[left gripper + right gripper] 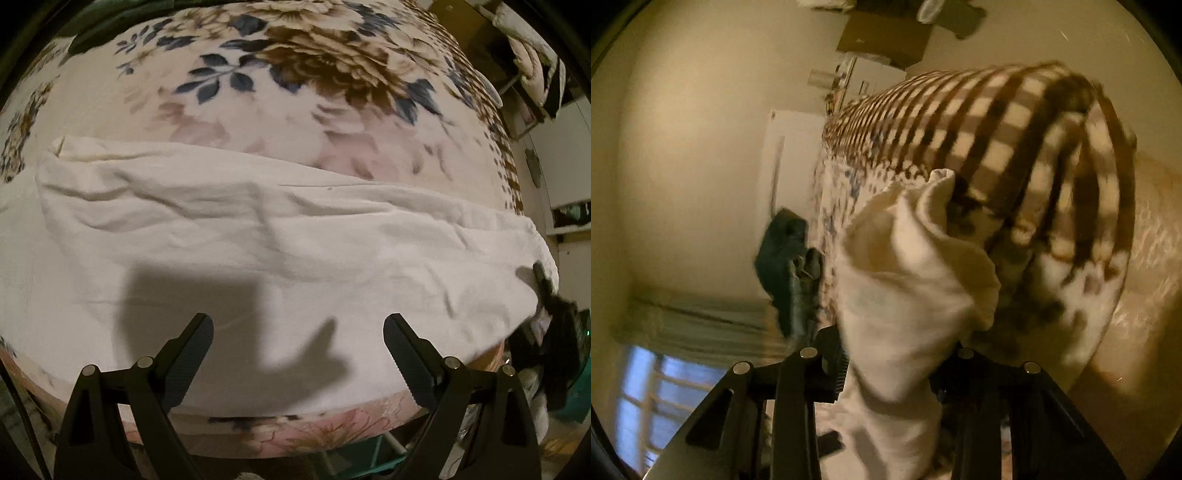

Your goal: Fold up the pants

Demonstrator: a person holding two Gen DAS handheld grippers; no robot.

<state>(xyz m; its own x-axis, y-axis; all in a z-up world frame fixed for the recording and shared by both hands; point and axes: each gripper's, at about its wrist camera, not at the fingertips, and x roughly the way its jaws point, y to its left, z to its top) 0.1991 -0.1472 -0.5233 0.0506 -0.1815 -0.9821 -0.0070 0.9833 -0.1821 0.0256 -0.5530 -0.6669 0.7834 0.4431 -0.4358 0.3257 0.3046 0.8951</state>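
White pants [280,236] lie spread across a floral blanket [303,74] on the bed, running from left to right in the left wrist view. My left gripper [298,334] hovers open over their near edge, pointing down, with nothing between its fingers [192,347]. A dark blurred shape, my right gripper [548,291], sits at the pants' right end. In the right wrist view a bunched end of the pants [908,280] fills the gap between the jaws of the right gripper [892,373], which is shut on it. The cloth hides the right finger's pad.
The bed's near edge [317,432] runs just below the left fingers, with teal and dark clutter [561,369] beyond its right corner. In the tilted right wrist view I see the blanket's checked border [1004,147], a dark teal garment [786,266], a wall and a window [657,398].
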